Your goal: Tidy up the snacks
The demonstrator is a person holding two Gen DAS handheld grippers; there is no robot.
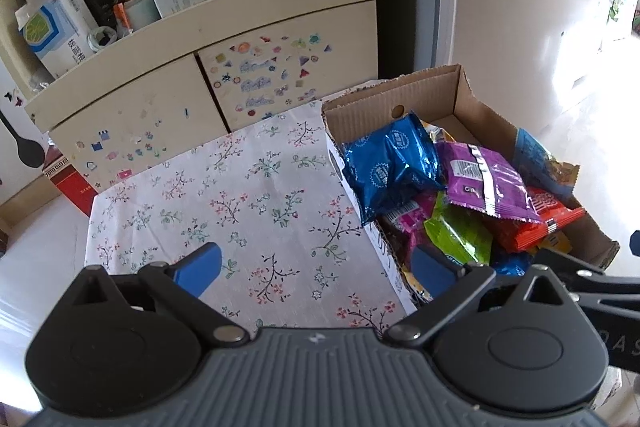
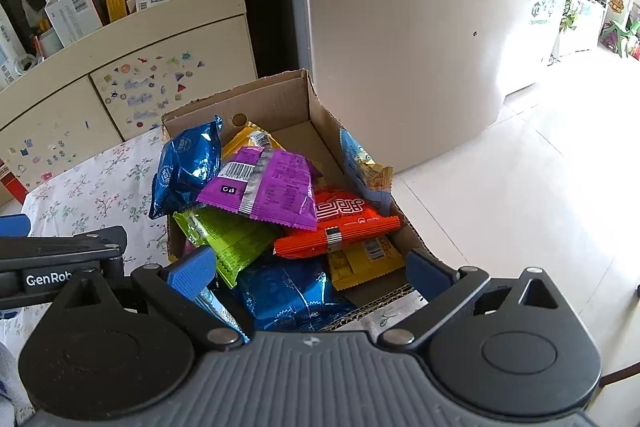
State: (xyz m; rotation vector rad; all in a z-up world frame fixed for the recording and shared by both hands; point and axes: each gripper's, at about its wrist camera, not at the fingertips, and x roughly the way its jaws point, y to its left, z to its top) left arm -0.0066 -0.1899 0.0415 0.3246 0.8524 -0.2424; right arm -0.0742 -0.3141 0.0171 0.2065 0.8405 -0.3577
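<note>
Snack packets are all piled loose in the open brown cardboard box (image 2: pixel 296 99) at the right end of the bench with the floral cloth (image 1: pixel 240 195). None lie on the cloth in view.

Stack, top down: purple foil packet (image 2: pixel 264 191) over orange-red packet (image 2: pixel 340 227), lime-green packet (image 2: pixel 228 243) and yellow packet (image 2: pixel 364 259). Crinkled blue foil bag (image 2: pixel 188 167) leans over the box's left wall. A light-blue packet (image 2: pixel 360 163) stands against the right wall.

Left gripper (image 1: pixel 316 267): jaws apart, nothing held, over the cloth just left of the box. Right gripper (image 2: pixel 308 275): jaws apart, nothing held, above the box's near end.

Judgement: fits either packing finished or sorting about to start. Can't settle which from this.
</note>
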